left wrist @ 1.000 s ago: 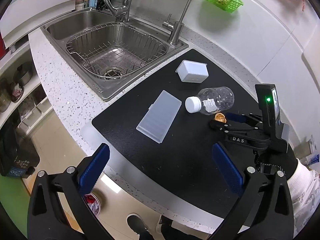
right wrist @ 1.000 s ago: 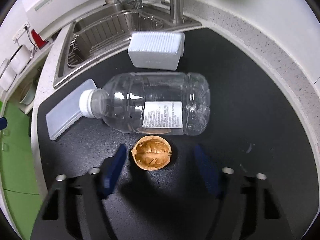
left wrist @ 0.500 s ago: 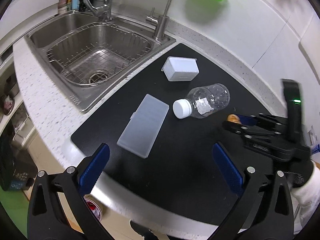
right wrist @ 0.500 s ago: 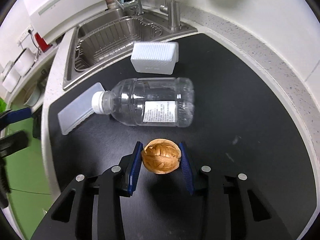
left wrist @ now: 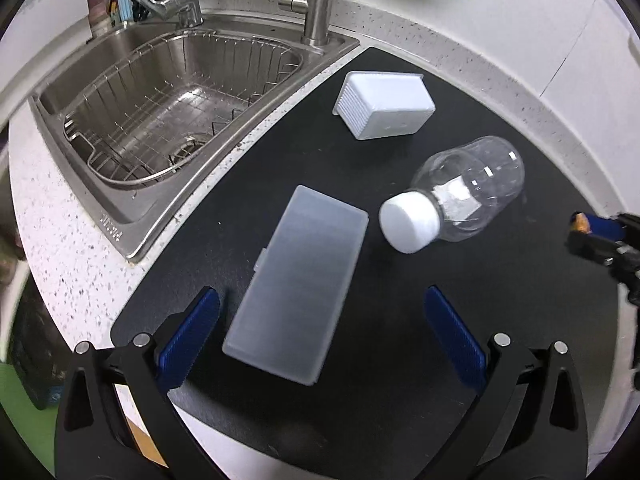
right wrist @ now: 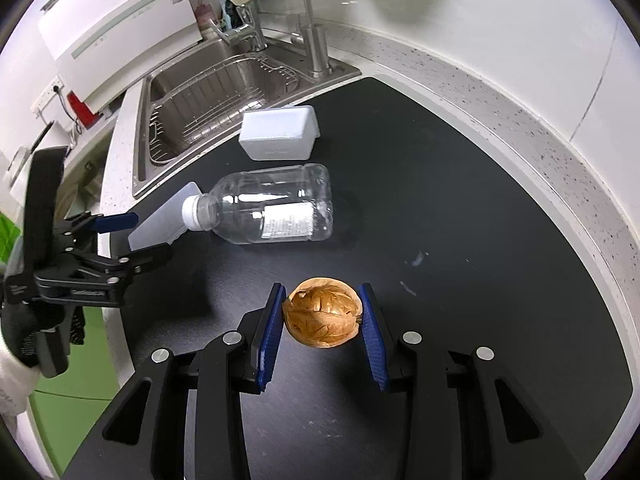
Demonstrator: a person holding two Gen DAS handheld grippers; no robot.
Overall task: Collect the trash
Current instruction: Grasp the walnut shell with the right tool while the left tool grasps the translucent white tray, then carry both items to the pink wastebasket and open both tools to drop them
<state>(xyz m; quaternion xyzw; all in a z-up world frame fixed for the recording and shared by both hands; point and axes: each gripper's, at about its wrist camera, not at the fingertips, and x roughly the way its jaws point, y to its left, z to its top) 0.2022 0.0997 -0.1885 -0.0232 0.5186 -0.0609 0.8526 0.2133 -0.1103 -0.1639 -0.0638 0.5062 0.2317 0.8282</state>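
Note:
My right gripper [right wrist: 323, 316] is shut on a brown walnut shell half [right wrist: 322, 312], held a little above the black mat [right wrist: 460, 208]; its tip with the shell [left wrist: 581, 224] shows at the right edge of the left wrist view. An empty clear bottle [left wrist: 460, 196] with a white cap lies on its side on the mat, also seen as the bottle [right wrist: 272, 210] beyond the shell. A flat translucent lid [left wrist: 298, 294] lies just ahead of my open left gripper [left wrist: 320, 334], whose blue pads stand wide on either side of its near end. A white rectangular tub [left wrist: 386, 106] sits upside down farther back.
A steel sink [left wrist: 120, 216] with a wire rack [left wrist: 180, 96] and two taps fills the back left. Speckled white counter [left wrist: 60, 248] rims the mat. My left gripper [right wrist: 116, 240] and a gloved hand show at the left of the right wrist view.
The right gripper closed on the walnut shell and lifted it off the mat. The left gripper came forward and down toward the flat lid, which now sits between its pads.

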